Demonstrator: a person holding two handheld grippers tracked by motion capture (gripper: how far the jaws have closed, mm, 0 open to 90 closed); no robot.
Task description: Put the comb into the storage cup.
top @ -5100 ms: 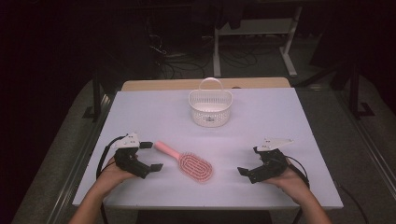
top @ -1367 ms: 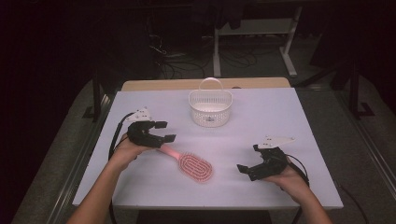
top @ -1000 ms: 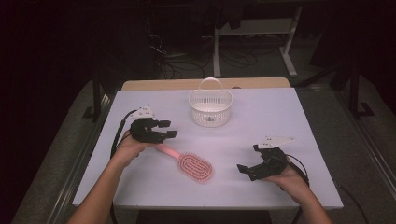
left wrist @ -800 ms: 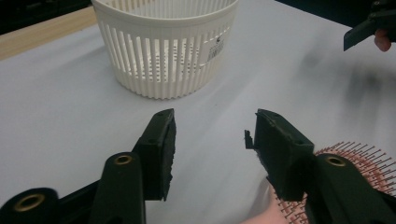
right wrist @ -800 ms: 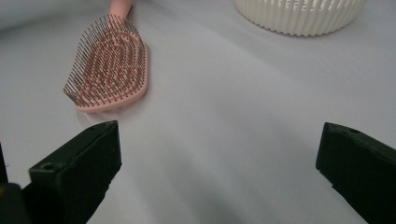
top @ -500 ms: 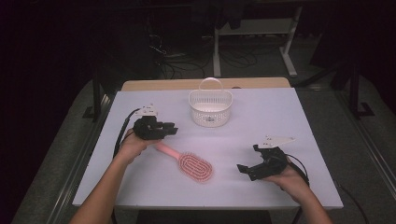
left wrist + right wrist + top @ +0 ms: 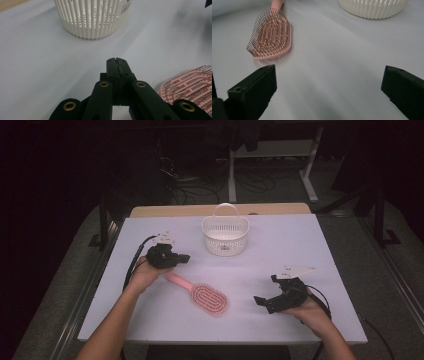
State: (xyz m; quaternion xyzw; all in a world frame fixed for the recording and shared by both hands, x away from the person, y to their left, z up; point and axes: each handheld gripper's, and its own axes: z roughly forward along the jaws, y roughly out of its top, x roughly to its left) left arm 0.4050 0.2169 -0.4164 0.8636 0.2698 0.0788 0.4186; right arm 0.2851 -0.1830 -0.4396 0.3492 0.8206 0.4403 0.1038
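Note:
A pink hairbrush [image 7: 209, 298] lies bristles up at the table's middle front, its handle pointing back-left. My left gripper [image 7: 186, 257] hovers just beyond the handle's end, pointing toward the white slatted basket [image 7: 225, 237]. In the left gripper view its jaws [image 7: 117, 60] have just been closing and now meet, with nothing between them; the brush head [image 7: 190, 82] lies at the lower right and the basket [image 7: 92, 20] ahead. My right gripper [image 7: 265, 289] rests at the front right, wide open and empty. The right gripper view [image 7: 329, 75] has the brush [image 7: 272, 37] ahead on the left.
The white table [image 7: 300, 250] has a wooden strip along its far edge. The basket [image 7: 374, 10] stands at the back centre with its handle up. Cables trail from both grippers. Dark floor, desk legs and wiring lie beyond the table.
My left gripper moved from the front left to beyond the brush handle, then shut its jaws on nothing. The right gripper and the brush stayed where they were.

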